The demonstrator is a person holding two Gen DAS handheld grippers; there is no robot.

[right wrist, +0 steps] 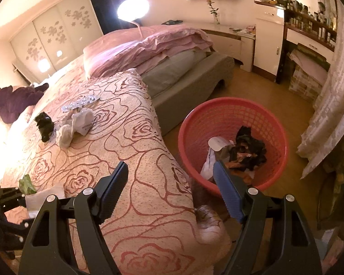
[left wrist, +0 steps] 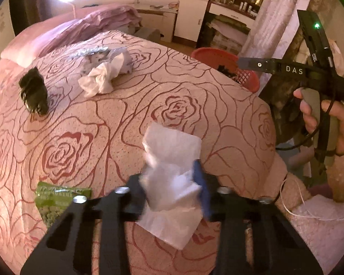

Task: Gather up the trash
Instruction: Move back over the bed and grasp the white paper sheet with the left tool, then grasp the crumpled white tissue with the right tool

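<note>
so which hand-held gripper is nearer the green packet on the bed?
Left. The left hand-held gripper, shut on a white tissue, sits right beside the green packet. The right hand-held gripper hangs open at the bed's edge by the red basket.

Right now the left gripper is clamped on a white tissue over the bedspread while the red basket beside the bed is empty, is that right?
Not quite: the left gripper does clamp the white tissue, but the red basket already holds trash, as the right wrist view shows.
</note>
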